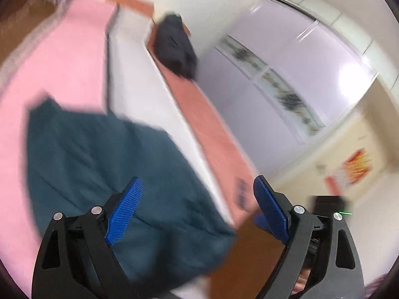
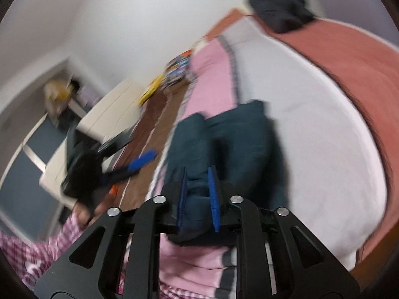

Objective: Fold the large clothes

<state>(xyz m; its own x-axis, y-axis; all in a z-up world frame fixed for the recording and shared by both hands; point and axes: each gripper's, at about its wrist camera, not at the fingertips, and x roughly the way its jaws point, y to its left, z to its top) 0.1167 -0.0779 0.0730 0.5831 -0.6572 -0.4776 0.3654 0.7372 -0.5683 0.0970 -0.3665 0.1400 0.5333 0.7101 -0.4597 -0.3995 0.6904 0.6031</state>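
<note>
Teal garment (image 2: 224,139) lies under the narrowly parted right hand-held gripper (image 2: 198,196).

A folded teal garment (image 2: 224,134) takes up the near middle of the bed (image 2: 324,129). A dark bundle (image 2: 281,12) blocks the far right corner; white bedding between them lies free.

The dark teal garment (image 1: 104,174) lies folded into a thick, rumpled bundle on the bed, across the pink sheet (image 1: 62,74) and the white cover (image 1: 132,79). 1 rolled edge runs along its side.
</note>
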